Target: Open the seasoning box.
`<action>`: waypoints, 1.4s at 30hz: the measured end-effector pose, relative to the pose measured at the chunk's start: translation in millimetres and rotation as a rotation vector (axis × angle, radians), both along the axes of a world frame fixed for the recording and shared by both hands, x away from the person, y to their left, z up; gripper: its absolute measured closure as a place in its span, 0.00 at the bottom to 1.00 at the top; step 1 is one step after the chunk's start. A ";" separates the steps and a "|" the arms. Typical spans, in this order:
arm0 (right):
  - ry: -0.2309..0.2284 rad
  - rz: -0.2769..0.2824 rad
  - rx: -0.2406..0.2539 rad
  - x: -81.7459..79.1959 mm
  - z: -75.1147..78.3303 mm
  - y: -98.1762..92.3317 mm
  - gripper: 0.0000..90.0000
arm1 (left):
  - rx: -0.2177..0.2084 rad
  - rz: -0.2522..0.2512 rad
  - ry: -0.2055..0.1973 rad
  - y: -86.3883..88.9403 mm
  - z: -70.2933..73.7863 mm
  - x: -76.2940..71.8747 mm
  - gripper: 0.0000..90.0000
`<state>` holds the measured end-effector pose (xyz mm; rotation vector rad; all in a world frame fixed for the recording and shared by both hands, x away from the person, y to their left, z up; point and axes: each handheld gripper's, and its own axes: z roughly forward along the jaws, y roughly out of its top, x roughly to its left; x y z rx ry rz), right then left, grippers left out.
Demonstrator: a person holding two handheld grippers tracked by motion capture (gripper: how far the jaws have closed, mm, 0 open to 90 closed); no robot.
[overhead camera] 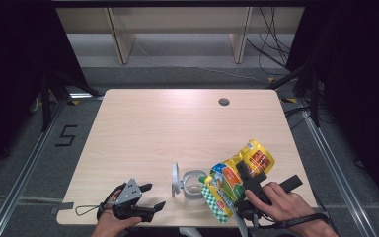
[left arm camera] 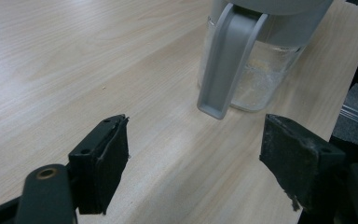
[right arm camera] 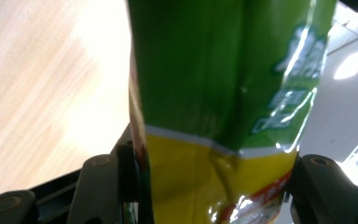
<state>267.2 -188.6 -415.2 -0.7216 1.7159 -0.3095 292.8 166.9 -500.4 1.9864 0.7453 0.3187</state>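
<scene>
Refill pouch (overhead camera: 238, 178): green, yellow and orange spouted bag, held tilted above the table's near right part, spout end low beside the jar; in the right gripper view its green and yellow face (right arm camera: 223, 102) stands between the two jaws.
Table (overhead camera: 177, 123): pale wood-grain top with a round cable hole (overhead camera: 223, 102) near its far right edge.
Right gripper (overhead camera: 249, 185): jaws about half apart, pressed on both sides of the pouch, which is creased where they pinch it; a hand (overhead camera: 286, 205) grips the handle.
Left gripper (overhead camera: 148, 197): resting at the near left edge, jaws spread wide, nothing between them; pointed toward the jar.
Glass jar (overhead camera: 193, 187): clear, grey-collared, hinged lid (overhead camera: 176, 179) swung open to its left; a grey clasp (left arm camera: 226, 60) hangs down its side; whitish residue inside.
</scene>
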 end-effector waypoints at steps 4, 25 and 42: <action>-0.023 0.008 -0.007 -1.5 1.7 1.5 0.54 | 0.021 -0.002 -0.003 0.3 -0.2 0.9 0.26; -0.042 0.072 -0.141 -4.2 15.9 8.9 0.56 | 0.001 0.004 0.001 -0.4 -0.3 0.4 0.26; -0.059 0.100 -0.152 -5.1 16.3 11.7 0.57 | 0.002 0.003 0.000 -0.2 -0.1 0.3 0.26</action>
